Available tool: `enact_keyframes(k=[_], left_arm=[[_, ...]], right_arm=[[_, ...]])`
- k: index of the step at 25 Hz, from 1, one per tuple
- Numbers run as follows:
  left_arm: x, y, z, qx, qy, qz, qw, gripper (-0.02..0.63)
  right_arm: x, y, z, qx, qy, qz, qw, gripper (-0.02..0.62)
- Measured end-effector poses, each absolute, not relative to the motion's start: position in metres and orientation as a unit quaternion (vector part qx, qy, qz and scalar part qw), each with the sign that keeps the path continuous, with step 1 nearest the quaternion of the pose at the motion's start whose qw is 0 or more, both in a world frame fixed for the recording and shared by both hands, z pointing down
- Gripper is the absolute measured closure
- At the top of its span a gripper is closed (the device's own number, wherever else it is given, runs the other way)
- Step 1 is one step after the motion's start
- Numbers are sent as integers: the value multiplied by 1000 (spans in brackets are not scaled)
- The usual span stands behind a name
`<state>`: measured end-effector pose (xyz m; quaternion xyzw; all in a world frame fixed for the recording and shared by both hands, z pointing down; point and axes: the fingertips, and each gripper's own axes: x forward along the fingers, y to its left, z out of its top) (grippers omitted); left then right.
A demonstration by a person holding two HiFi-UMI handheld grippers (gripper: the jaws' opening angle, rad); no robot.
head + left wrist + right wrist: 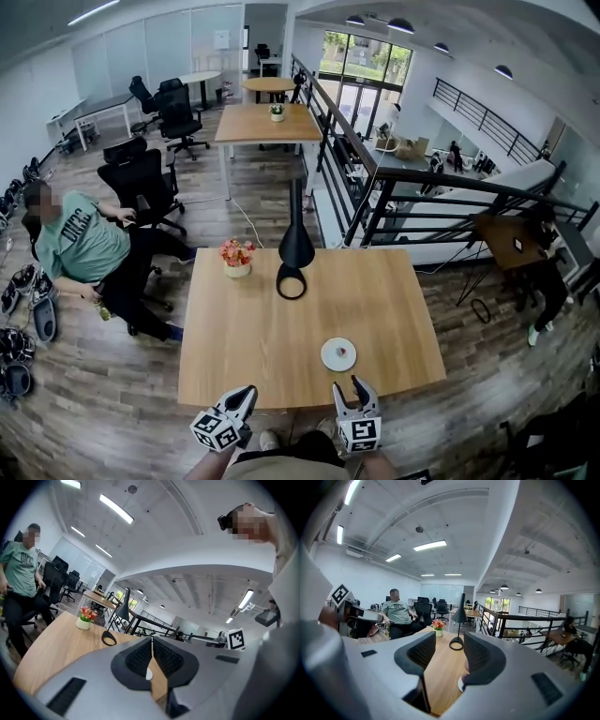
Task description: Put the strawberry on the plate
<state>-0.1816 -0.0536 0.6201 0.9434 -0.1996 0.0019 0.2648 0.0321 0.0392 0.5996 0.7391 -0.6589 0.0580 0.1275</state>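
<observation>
A small white plate (330, 357) sits near the front edge of the wooden table (281, 337), with a red strawberry (344, 352) on it. My right gripper (349, 386) hangs just in front of the plate, open and empty. My left gripper (247, 393) is at the table's front edge, left of the plate, shut on nothing. In the left gripper view the left gripper (151, 644) has its jaws pressed together, and a sliver of the plate (148, 674) shows below them. In the right gripper view the right gripper (449, 641) stands open, and the plate (461, 684) peeks out beside the right jaw.
A black desk lamp (294, 255) and a small flower pot (236, 259) stand at the table's far side. A person in a green shirt (82, 242) sits on an office chair to the left. A black railing (394, 202) runs behind the table.
</observation>
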Motion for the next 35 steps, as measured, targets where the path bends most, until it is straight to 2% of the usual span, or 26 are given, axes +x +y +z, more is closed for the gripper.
enact_keyframes(k=[18, 19, 20, 21, 35], left_arm=[[-182, -41, 642, 946, -188, 33, 262, 601], [-183, -40, 642, 946, -188, 34, 263, 601], [-183, -40, 642, 946, -187, 34, 263, 601], [-184, -40, 641, 946, -187, 34, 263, 601], [-186, -42, 632, 947, -185, 29, 261, 601]], right_arm=[[17, 61, 634, 741, -650, 85, 147, 403], [17, 62, 638, 741, -648, 92, 154, 419], [17, 63, 642, 740, -645, 99, 160, 484], [17, 63, 644, 740, -644, 103, 163, 506], [4, 52, 627, 729, -662, 87, 151, 525]])
